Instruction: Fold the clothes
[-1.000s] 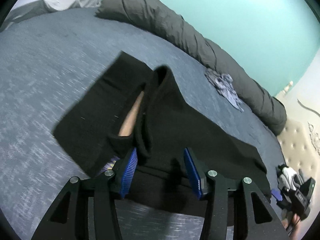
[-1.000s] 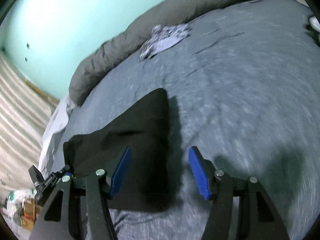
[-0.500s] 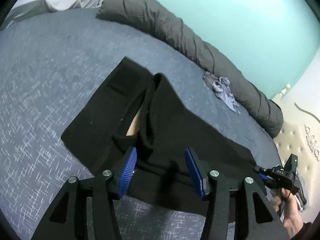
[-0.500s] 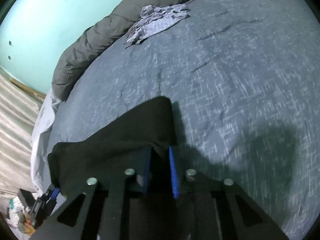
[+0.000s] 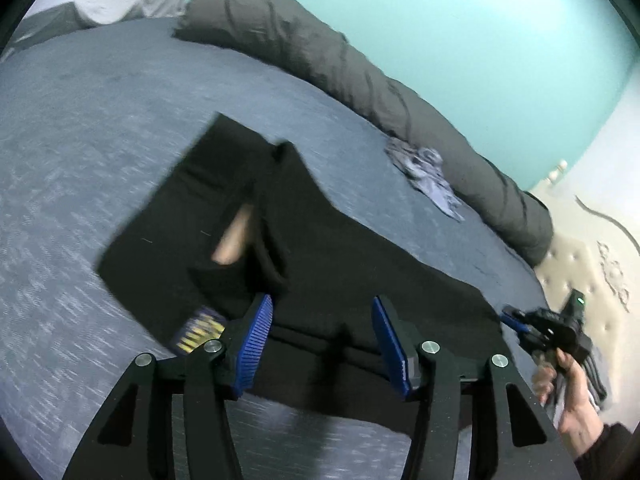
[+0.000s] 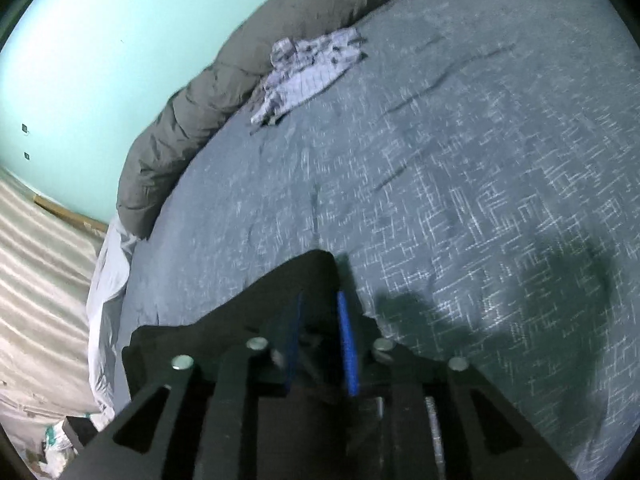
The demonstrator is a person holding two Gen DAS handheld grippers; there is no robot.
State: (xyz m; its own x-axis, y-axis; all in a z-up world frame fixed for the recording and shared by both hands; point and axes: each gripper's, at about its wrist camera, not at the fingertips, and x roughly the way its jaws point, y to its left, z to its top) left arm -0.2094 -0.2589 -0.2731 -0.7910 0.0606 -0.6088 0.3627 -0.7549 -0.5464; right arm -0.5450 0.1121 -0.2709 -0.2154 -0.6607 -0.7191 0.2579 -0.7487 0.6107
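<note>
A black garment (image 5: 332, 240) lies spread on the blue-grey bed, with a sleeve folded over its middle and a purple and yellow print (image 5: 196, 330) showing at its near edge. My left gripper (image 5: 322, 320) hovers open over the garment's near hem, nothing between its blue pads. In the left wrist view the right gripper (image 5: 512, 318) sits at the garment's far right corner, held by a hand (image 5: 572, 396). In the right wrist view my right gripper (image 6: 320, 300) is shut on a corner of the black garment (image 6: 280, 292), which is lifted slightly off the bed.
A rolled dark grey duvet (image 5: 360, 76) runs along the bed's far edge below a turquoise wall. A crumpled pale checked cloth (image 5: 428, 176) lies beside it. White bedding (image 5: 108, 0) is at the far left. A beige tufted headboard (image 5: 580, 264) stands at right.
My right gripper went from open over the garment's corner to shut on it, then lifted it a little. The left gripper stayed open and shifted slightly over the hem.
</note>
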